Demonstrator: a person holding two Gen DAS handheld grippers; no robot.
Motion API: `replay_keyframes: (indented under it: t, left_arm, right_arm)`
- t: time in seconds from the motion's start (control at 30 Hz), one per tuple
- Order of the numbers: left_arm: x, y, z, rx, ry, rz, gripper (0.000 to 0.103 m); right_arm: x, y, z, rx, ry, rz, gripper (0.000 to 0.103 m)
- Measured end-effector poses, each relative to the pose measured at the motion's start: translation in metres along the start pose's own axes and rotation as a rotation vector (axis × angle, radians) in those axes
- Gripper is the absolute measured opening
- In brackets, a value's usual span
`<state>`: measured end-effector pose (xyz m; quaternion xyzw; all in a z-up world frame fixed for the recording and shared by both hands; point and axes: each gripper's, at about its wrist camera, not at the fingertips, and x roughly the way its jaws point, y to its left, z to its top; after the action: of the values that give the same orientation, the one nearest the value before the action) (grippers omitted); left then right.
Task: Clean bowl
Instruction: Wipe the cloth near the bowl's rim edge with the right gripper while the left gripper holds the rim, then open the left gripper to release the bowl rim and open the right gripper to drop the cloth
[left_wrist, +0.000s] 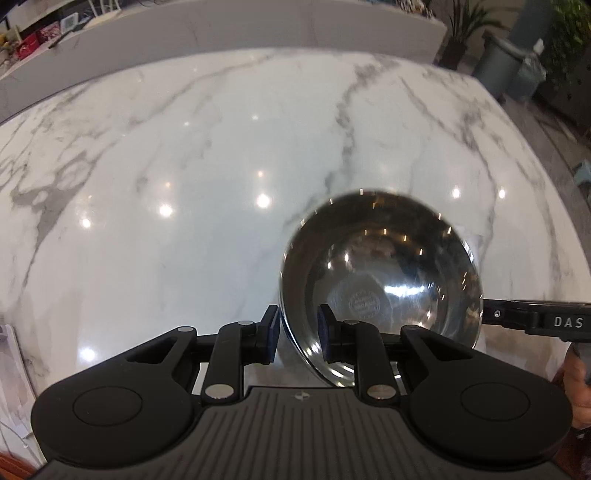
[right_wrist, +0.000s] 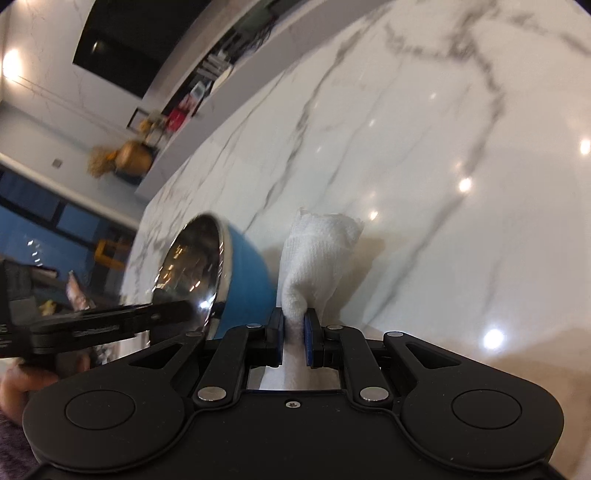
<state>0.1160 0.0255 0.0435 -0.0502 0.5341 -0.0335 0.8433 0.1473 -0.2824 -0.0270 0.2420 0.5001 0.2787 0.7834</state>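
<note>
A bowl (left_wrist: 380, 266), shiny steel inside and blue outside (right_wrist: 249, 273), is tipped on its side on the white marble counter (left_wrist: 184, 166), its mouth facing the left wrist camera. My left gripper (left_wrist: 297, 332) straddles the near-left rim, one pad outside and one inside. A gap shows beside the thin wall, so the jaws stand open around it. In the right wrist view the left gripper (right_wrist: 173, 308) reaches the rim from the left. My right gripper (right_wrist: 293, 334) is shut on a folded white cloth (right_wrist: 317, 254), just right of the bowl's blue side. Its black body (left_wrist: 517, 317) shows past the bowl's right rim.
A raised grey ledge (left_wrist: 258, 29) runs along the counter's far side, with boxes and clutter behind it. Potted plants and a grey bin (left_wrist: 506, 62) stand beyond the right corner. Papers (left_wrist: 9, 373) lie at the near-left edge. A hand (right_wrist: 22, 384) holds the left gripper.
</note>
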Motion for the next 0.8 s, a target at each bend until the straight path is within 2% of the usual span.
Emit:
replay_keyframes:
  t: [0.13,0.2,0.27,0.33,0.47,0.63,0.8]
  left_arm:
    - [-0.013,0.002,-0.001,-0.026,-0.062,-0.026,0.049]
    - [-0.018,0.002,-0.003,-0.029,-0.078,-0.066,0.055]
    - [-0.022,0.002,-0.005,-0.028,-0.082,-0.104,0.066]
    - [-0.024,0.002,-0.007,-0.043,-0.100,-0.119,0.070]
    - [-0.035,0.009,-0.014,-0.078,-0.166,-0.141,0.072]
    - [-0.047,0.021,-0.023,-0.119,-0.249,-0.206,0.075]
    - [-0.055,0.032,-0.034,-0.154,-0.336,-0.244,0.079]
  right_arm:
    - [-0.001,0.012,-0.005,-0.106,-0.029,-0.107,0.011]
    - [0.001,0.017,-0.008,-0.136,-0.030,-0.131,0.011]
    - [0.004,0.020,-0.010,-0.163,-0.032,-0.156,0.012]
    - [0.005,0.020,-0.012,-0.181,-0.036,-0.174,0.016]
    - [0.005,0.020,-0.014,-0.189,-0.054,-0.195,0.021]
    - [-0.001,0.026,-0.017,-0.211,-0.103,-0.242,0.034]
    - [-0.013,0.036,-0.026,-0.237,-0.219,-0.306,0.047]
